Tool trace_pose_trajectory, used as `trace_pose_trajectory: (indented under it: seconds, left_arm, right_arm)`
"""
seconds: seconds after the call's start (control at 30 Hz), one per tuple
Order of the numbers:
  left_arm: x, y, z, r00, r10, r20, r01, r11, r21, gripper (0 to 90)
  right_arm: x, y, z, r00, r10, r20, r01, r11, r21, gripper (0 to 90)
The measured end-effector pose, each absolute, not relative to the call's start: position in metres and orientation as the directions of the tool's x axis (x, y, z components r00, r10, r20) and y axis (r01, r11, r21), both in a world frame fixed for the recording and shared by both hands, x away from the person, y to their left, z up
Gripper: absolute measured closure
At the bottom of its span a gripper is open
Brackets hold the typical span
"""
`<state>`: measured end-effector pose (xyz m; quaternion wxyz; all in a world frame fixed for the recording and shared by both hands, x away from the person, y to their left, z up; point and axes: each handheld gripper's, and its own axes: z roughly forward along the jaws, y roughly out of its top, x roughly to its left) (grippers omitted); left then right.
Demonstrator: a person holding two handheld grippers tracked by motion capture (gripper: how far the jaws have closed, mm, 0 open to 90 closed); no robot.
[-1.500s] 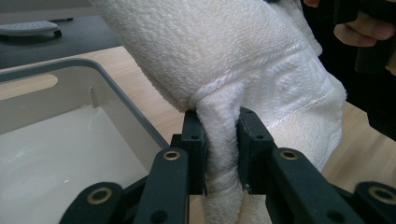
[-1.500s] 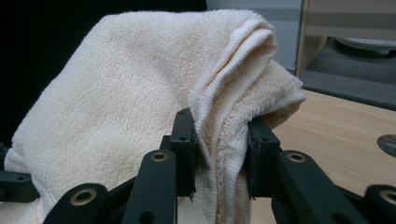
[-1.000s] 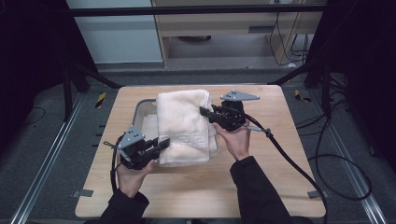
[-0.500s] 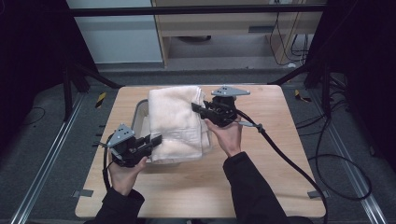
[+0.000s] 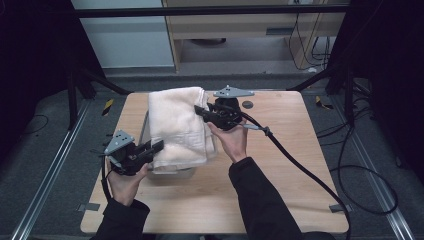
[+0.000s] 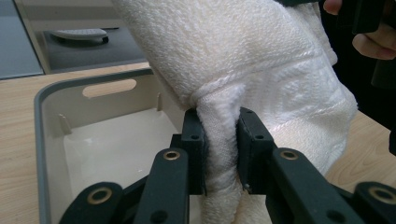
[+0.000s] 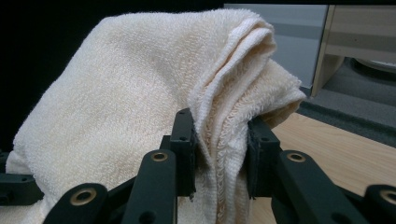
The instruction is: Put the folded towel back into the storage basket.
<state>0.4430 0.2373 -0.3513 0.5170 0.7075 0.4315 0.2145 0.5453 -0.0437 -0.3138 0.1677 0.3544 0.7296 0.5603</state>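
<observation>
towel (image 5: pixel 176 125) clamped in both left tool (image 5: pixel 156 147) and right tool (image 5: pixel 199 110), above tub (image 6: pixel 51 93)

One towel (image 5: pixel 176 125), one bin (image 6: pixel 56 121), two tools

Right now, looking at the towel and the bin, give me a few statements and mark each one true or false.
1. Both tools grip the towel. True: the left tool and the right tool each pinch folded cloth.
2. The towel is dark blue. False: it is cream.
3. The bin under the towel is grey-rimmed and pale inside. True.
4. The towel lies flat on the floor. False: it is held up over the bin on the wooden table.
</observation>
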Motion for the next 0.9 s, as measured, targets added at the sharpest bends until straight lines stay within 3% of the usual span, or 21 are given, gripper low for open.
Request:
trace_pose_trajectory:
  seconds: [0.9]
  left_arm:
    - [0.453,0.276,-0.349,0.471,0.870,-0.149,0.406,-0.064,0.912,74.5]
  right_arm:
    - [0.564,0.002,-0.314,-0.711,0.687,0.151,0.321,0.126,0.939,69.4]
